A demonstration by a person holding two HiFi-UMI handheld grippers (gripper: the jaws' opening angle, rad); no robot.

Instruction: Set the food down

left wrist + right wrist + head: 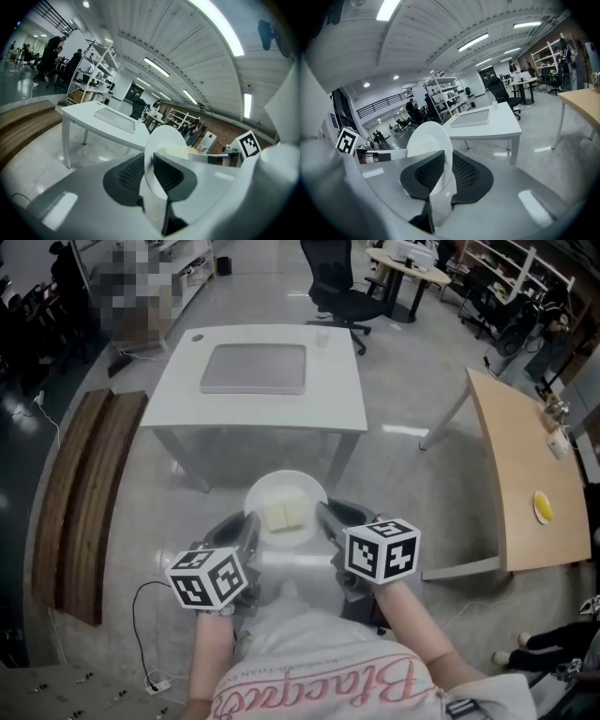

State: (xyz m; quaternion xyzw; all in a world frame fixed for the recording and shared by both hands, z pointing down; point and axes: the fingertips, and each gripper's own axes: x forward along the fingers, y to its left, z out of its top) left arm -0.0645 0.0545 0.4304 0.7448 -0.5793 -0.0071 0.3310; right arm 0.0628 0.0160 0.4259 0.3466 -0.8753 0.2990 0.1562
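Closest are the person's forearms and printed shirt (314,685). At the left, the left gripper (248,526) has its jaws pressed on the left rim of a white plate (286,478). The plate hangs in the air over the floor, with two pale food blocks (284,514) on it. At the right, the right gripper (326,519) pinches the opposite rim. The white desk (178,399) stands straight ahead, its near edge well apart from the plate, so I judge the move goes forward, both grippers equally near. What food it is I cannot tell. The plate's near rim is hard to separate from the pale clothing below.
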